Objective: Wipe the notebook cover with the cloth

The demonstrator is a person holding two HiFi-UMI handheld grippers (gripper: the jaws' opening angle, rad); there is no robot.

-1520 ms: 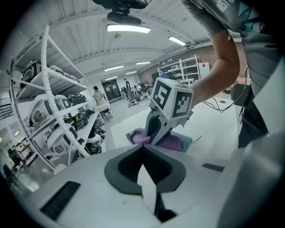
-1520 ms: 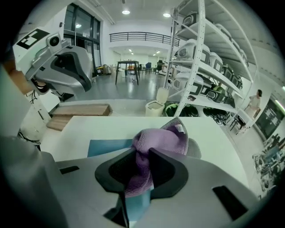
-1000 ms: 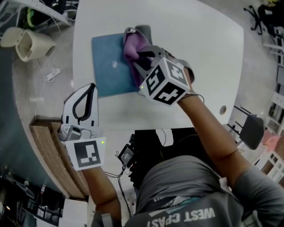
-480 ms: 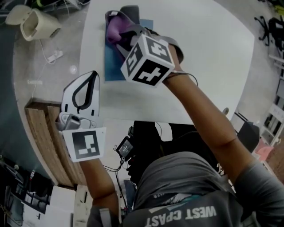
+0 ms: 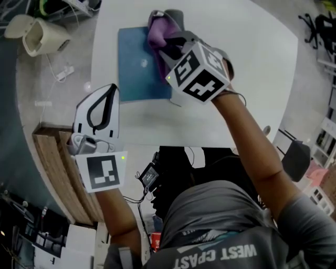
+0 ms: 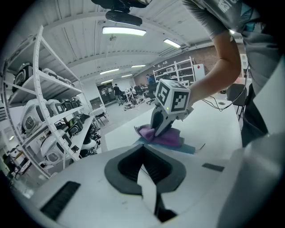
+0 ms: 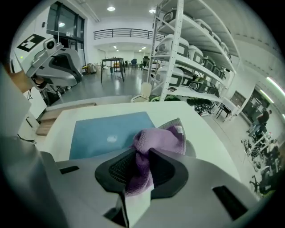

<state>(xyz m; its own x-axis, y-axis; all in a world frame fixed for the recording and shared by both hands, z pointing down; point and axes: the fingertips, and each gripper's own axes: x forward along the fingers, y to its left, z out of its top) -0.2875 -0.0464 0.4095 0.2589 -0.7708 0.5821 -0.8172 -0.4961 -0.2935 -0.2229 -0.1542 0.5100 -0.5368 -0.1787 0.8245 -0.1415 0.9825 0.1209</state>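
Note:
A blue notebook lies flat on the white table. My right gripper is shut on a bunched purple cloth, which rests on the far right part of the cover. In the right gripper view the cloth is pinched between the pads, with the notebook stretching away to the left. My left gripper hovers at the table's near left edge, apart from the notebook, shut with nothing in it. From the left gripper view I see the right gripper pressing the cloth down.
A grey object peeks out behind the cloth at the notebook's far edge. A wooden bench stands to the left of the table, a beige bin beyond it. Chairs stand on the right. Shelving rises behind the table.
My right gripper swept the cloth left across the cover, then came back to the right side. The left gripper has stayed where it was.

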